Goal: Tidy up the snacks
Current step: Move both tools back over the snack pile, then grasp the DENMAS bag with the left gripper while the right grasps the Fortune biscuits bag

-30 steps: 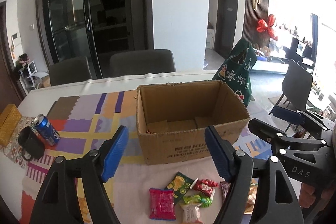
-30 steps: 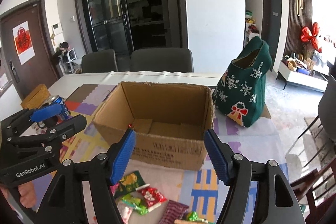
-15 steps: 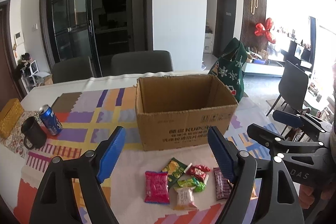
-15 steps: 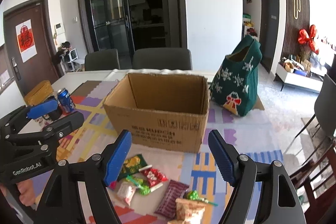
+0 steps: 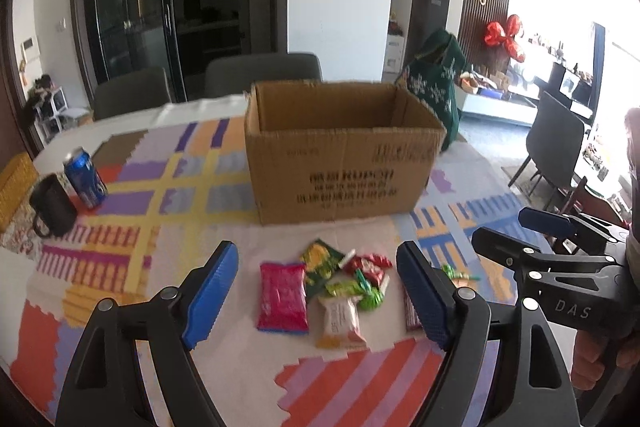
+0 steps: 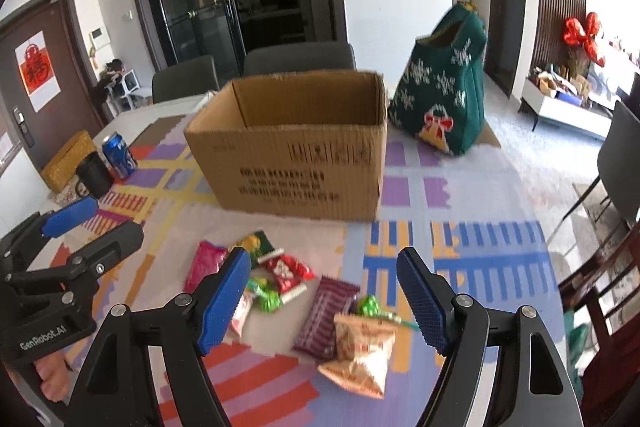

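Left wrist view: both wide, empty grippers, left gripper (image 5: pixel 318 291) and right gripper (image 6: pixel 324 297), have dropped toward the loose colourful snack packets (image 5: pixel 332 287), brown cardboard box (image 5: pixel 340 151) unfilled.

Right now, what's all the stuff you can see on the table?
box: one, brown, open, mid-table
snacks: about eight packets, mixed colours, loose before the box
can: one, blue, left of the box
mug: one, black, touching the can
basket: one, yellow, far left
bag: one, green, right of the box
cloth: one, patterned, covers the table
left hand-held gripper: open, above snacks
right hand-held gripper: open, above snacks
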`<state>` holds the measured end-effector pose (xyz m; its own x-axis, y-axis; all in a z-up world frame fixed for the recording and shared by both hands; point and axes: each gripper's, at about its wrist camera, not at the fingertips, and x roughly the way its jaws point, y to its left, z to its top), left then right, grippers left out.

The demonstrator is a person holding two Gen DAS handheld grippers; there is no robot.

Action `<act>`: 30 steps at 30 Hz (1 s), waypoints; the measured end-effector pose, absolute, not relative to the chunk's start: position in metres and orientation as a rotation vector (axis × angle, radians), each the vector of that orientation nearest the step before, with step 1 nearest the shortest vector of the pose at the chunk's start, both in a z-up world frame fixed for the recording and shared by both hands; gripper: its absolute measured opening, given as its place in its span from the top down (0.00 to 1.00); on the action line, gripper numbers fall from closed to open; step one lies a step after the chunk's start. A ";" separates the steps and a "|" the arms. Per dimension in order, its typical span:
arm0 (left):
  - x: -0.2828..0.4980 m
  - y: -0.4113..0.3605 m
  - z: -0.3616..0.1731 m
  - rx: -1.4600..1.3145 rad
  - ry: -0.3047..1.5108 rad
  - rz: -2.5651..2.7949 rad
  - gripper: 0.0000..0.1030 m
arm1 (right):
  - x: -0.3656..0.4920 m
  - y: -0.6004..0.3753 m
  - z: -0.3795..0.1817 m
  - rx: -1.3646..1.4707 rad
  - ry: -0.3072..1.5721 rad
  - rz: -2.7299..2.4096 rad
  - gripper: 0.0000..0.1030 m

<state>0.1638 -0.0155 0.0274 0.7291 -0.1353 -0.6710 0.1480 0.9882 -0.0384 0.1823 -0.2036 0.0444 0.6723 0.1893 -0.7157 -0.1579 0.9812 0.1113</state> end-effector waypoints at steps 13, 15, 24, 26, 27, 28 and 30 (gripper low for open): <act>0.171 -0.021 -0.023 0.017 0.885 -0.158 0.21 | 0.177 -0.216 -0.005 0.071 0.951 0.133 0.26; 0.174 -0.021 -0.031 0.018 0.908 -0.158 0.21 | 0.176 -0.217 -0.012 0.071 0.965 0.120 0.26; 0.186 -0.026 -0.063 0.022 0.995 -0.168 0.23 | 0.181 -0.223 -0.043 0.068 1.042 0.068 0.26; 0.188 -0.028 -0.069 0.023 1.009 -0.173 0.25 | 0.182 -0.224 -0.050 0.077 1.061 0.068 0.26; 0.190 -0.028 -0.071 0.024 1.015 -0.175 0.27 | 0.183 -0.225 -0.053 0.082 1.072 0.067 0.26; 0.192 -0.029 -0.074 0.025 1.024 -0.177 0.28 | 0.183 -0.225 -0.056 0.086 1.080 0.065 0.26; 0.195 -0.030 -0.079 0.025 1.033 -0.181 0.31 | 0.184 -0.226 -0.060 0.089 1.096 0.058 0.26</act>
<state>0.1947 -0.0295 -0.0785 0.4987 -0.1375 -0.8558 0.1611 0.9848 -0.0644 0.1840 -0.2257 -0.0604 0.4564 0.0906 -0.8851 -0.0030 0.9950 0.1003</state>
